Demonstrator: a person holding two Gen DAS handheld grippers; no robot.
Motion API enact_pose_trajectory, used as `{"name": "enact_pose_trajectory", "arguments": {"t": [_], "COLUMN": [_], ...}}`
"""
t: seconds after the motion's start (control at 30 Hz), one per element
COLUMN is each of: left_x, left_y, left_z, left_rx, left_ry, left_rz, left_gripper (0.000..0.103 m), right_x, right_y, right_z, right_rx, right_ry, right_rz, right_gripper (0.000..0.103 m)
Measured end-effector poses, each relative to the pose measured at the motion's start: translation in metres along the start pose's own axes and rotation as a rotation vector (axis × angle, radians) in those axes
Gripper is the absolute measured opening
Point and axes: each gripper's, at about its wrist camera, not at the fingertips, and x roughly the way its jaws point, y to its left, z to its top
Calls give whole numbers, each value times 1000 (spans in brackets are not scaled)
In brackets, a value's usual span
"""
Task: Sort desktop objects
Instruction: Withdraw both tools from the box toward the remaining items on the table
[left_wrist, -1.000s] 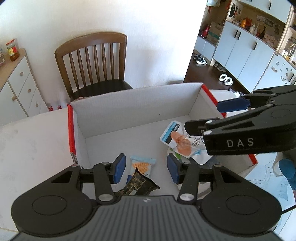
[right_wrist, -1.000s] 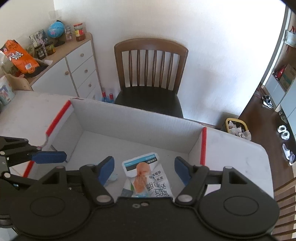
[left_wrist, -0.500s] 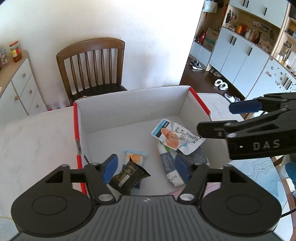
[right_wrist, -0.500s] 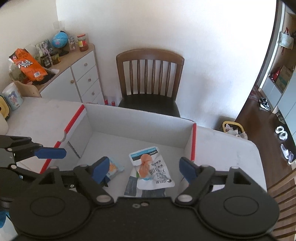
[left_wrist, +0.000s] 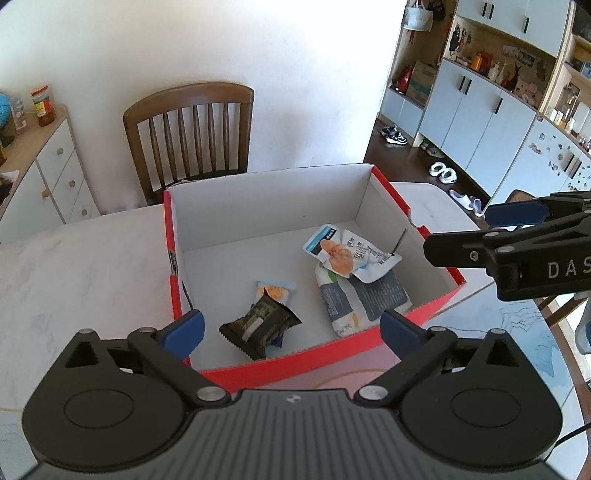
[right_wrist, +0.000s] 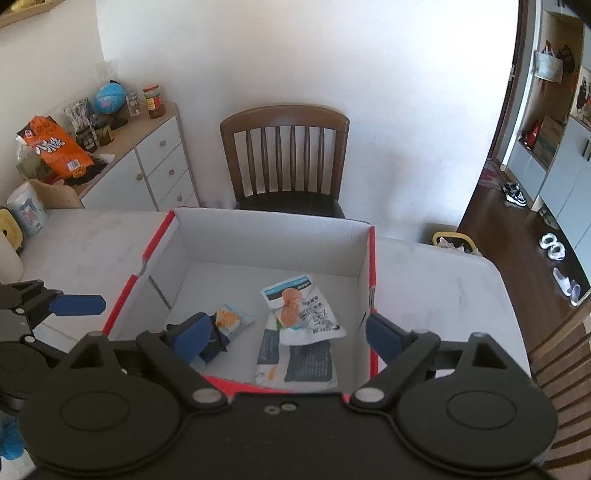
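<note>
A red-and-white cardboard box (left_wrist: 436, 299) (right_wrist: 371, 258) stands on the white table. Inside lie a dark snack packet (left_wrist: 258, 326), a small light-blue and orange packet (left_wrist: 276, 289) (right_wrist: 231, 317), a white pouch with an orange picture (left_wrist: 347, 254) (right_wrist: 301, 310), and a grey-white bag (left_wrist: 365, 299) (right_wrist: 295, 363) under the pouch. My left gripper (left_wrist: 291, 330) is open and empty above the box's near wall. My right gripper (right_wrist: 286, 332) is open and empty above the box's near right part; it also shows in the left wrist view (left_wrist: 517, 236).
A wooden chair (left_wrist: 192, 136) (right_wrist: 286, 155) stands behind the table. A white drawer cabinet (right_wrist: 147, 166) with jars, a globe and an orange bag stands at the left. Containers (right_wrist: 22, 214) stand at the table's far left edge. Cupboards (left_wrist: 480, 110) line the room at right.
Both grippers have lifted and drawn back from inside the box, so more of it shows. Both have opened wider. The packets stay in the box.
</note>
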Motion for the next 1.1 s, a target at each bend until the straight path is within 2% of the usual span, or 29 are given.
{"name": "enact_pose_trajectory", "arguments": {"t": [0.3,0.63,1.1], "left_x": [-24,-50,-76], "left_y": [-7,-11,-15], "left_z": [-21,-52,-97], "left_rx": [2,23,43], "left_ry": [-19,-35,-42], "left_rz": [-32,-48,-69], "left_gripper": [103,103,103], "right_x": [-28,-57,-85], "right_y": [11,15,25], "right_z": [-22,-59,-110], "right_rx": [5,26,77], "right_ry": [-17,-32,-47], "right_rz": [-6,-44,-44], "right_gripper": [92,92,92]}}
